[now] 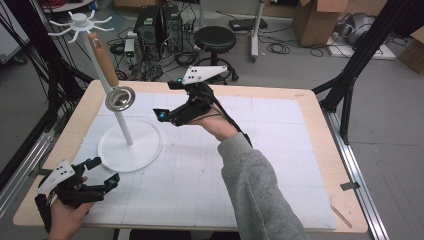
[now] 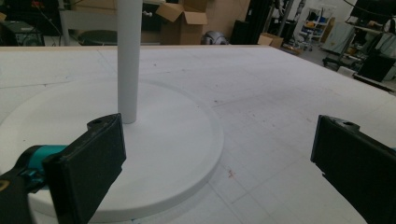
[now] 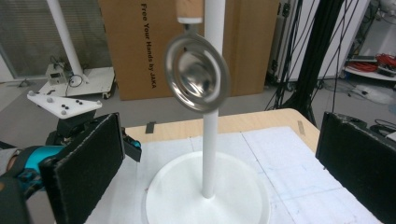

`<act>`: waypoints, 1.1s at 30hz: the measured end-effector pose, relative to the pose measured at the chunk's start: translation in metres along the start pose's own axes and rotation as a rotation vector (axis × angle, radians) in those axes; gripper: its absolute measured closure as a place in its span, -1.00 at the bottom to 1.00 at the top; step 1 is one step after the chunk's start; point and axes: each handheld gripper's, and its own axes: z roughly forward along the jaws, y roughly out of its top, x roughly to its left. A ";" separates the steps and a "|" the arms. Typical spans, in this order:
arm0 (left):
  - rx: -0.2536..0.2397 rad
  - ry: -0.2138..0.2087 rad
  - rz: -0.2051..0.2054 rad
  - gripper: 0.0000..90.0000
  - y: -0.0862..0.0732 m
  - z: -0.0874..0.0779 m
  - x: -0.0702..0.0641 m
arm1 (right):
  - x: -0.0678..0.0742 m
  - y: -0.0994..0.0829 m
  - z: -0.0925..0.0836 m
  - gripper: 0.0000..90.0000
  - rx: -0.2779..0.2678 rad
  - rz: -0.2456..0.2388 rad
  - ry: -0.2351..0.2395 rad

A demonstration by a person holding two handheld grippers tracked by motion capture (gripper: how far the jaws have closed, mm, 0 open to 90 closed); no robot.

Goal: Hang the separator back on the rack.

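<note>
A white stand rises from a round base (image 1: 145, 150) on the left of the table, and its pole (image 1: 123, 127) ends in a ring of hooks (image 1: 80, 21). A metal ladle (image 1: 120, 98) with a wooden handle (image 1: 103, 59) hangs against the pole, bowl down. My right gripper (image 1: 169, 98) hovers open to the right of the ladle, pointing at it, nothing between its jaws. In the right gripper view the ladle bowl (image 3: 198, 79) hangs ahead of the open jaws, clear of both. My left gripper (image 1: 106, 171) rests open at the front left, beside the base (image 2: 177, 140).
A white gridded mat (image 1: 280, 150) covers the wooden table (image 1: 325, 130). Beyond the far edge stand a black stool (image 1: 215, 37), computer towers (image 1: 157, 22) and cardboard boxes (image 1: 317, 20). A black frame leg (image 1: 360, 60) slants down at the right.
</note>
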 end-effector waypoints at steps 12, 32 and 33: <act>0.001 -0.009 -0.004 -0.92 -0.001 0.001 -0.001 | 0.001 -0.020 -0.023 -0.99 0.007 -0.016 -0.025; -0.004 -0.042 0.010 -0.92 0.003 0.010 -0.006 | 0.002 -0.066 -0.058 -0.99 0.021 -0.010 -0.092; -0.002 -0.042 0.012 -0.92 0.003 0.010 -0.006 | 0.002 -0.068 -0.060 -0.99 0.010 -0.006 -0.101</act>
